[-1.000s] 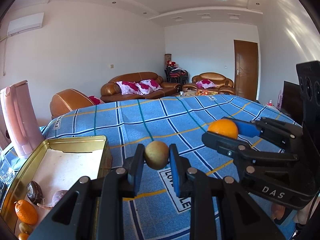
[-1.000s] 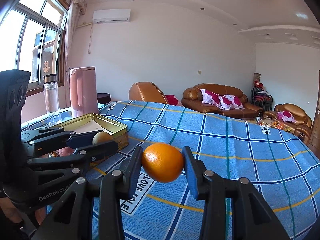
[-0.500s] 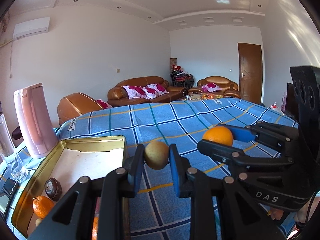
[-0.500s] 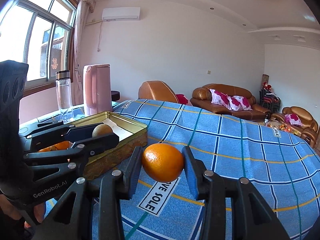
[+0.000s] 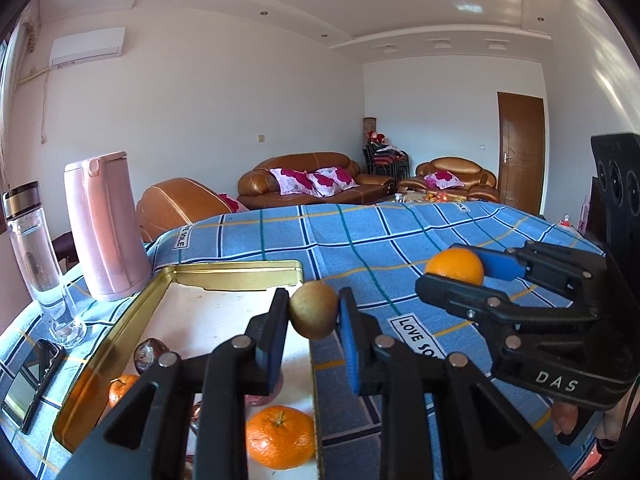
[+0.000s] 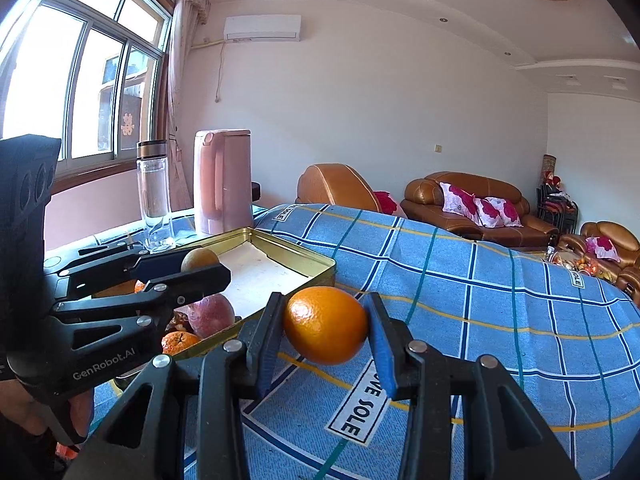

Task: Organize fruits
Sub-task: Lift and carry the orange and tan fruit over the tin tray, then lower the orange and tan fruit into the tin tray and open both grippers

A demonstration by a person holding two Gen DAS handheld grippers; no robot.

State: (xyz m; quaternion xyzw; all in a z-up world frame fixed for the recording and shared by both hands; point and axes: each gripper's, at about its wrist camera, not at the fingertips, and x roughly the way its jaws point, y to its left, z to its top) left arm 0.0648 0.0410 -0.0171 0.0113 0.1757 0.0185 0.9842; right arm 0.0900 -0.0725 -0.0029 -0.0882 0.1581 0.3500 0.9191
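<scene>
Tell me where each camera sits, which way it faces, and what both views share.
Left wrist: on the left gripper, facing across the blue cloth to the sofas; its fingers clamp a brownish fruit.
Right wrist: on the right gripper, facing the window side; its fingers clamp an orange.
Shared: the gold tin, pink kettle, each other's gripper.

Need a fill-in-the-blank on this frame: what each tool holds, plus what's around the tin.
1. The left tool is shut on a ____ fruit.
2. The right tool grips an ____.
3. The gold tin sits on a ____ checked cloth.
4. Behind the tin stands a ____ kettle beside a clear bottle.

Missing: brown; orange; blue; pink
</scene>
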